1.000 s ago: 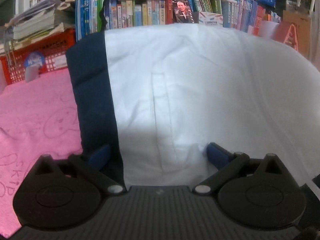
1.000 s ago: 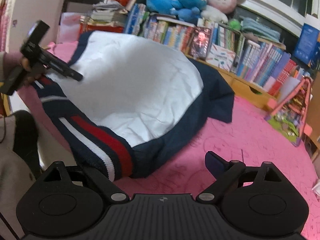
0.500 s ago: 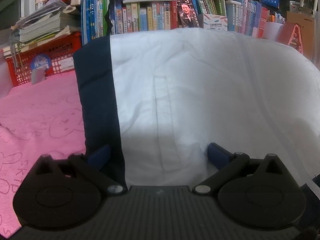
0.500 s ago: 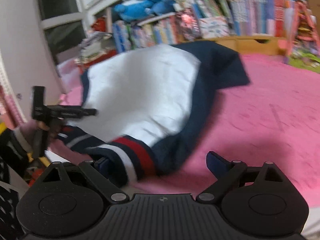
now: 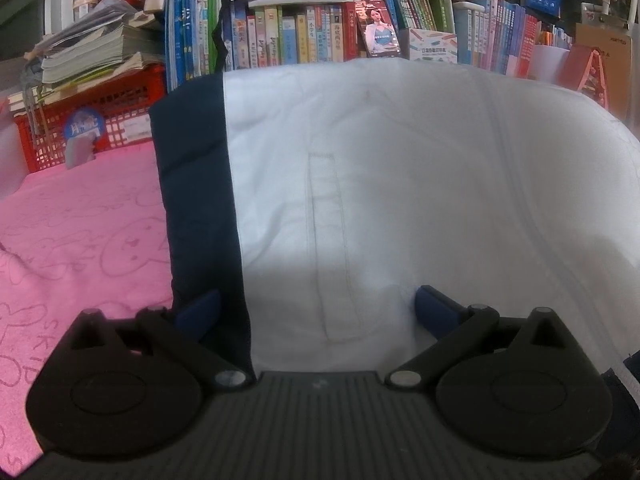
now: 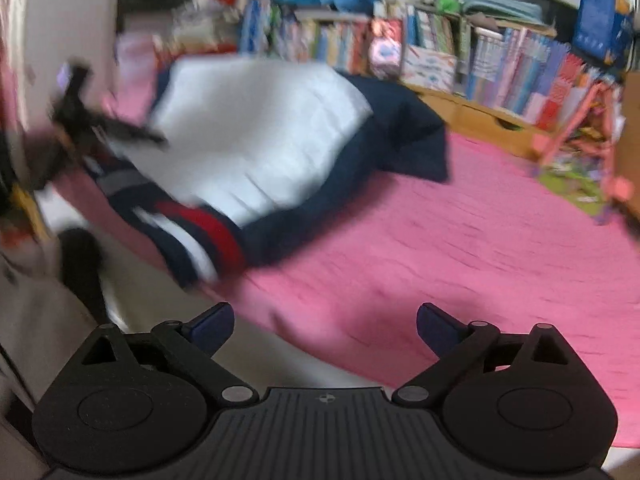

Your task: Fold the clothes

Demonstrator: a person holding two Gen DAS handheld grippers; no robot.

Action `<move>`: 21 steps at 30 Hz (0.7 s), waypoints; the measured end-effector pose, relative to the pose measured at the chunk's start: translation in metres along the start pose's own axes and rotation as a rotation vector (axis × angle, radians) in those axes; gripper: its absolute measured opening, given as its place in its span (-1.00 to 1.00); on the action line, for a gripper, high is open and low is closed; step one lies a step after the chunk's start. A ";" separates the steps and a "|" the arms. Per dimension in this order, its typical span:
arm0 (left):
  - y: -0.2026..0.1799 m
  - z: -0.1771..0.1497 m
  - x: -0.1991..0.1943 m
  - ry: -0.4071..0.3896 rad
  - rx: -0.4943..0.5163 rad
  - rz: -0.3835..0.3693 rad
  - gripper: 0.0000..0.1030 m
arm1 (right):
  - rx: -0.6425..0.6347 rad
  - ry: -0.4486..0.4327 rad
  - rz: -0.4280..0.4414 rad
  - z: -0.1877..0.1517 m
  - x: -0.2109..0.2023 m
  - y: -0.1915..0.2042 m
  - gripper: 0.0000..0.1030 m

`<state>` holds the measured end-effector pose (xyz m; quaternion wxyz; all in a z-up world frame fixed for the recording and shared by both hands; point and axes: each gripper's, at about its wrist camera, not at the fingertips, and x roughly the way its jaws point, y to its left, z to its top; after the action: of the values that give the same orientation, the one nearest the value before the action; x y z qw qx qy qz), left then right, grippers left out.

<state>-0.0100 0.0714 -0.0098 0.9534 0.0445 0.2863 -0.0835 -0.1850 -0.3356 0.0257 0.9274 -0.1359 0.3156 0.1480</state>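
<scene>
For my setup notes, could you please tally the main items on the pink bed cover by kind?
Jacket: 1
Red baskets: 1
Grippers: 2, left and right
Total: 4

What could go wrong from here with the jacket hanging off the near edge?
1. The jacket's striped hem overhangs the pink blanket's edge; it may slide off.
2. The right gripper is opening over bare blanket, holding nothing, so the fold could shift.
3. The left gripper straddles cloth with fingers wide; closing could bunch it.
</scene>
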 end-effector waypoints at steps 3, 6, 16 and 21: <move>0.000 -0.001 0.000 -0.001 0.001 0.001 1.00 | 0.030 0.003 -0.114 -0.001 -0.005 -0.008 0.91; 0.000 -0.001 0.000 -0.002 0.001 0.003 1.00 | 0.164 -0.089 -0.149 0.013 -0.006 -0.014 0.91; -0.001 -0.003 0.000 -0.008 0.004 0.013 1.00 | 0.076 -0.367 0.211 0.089 0.055 0.085 0.95; 0.000 -0.004 0.001 -0.007 0.002 0.012 1.00 | 0.097 -0.226 0.200 0.089 0.099 0.089 0.95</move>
<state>-0.0115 0.0714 -0.0133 0.9549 0.0467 0.2824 -0.0783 -0.0935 -0.2038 0.0178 0.9431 -0.0411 0.2279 0.2385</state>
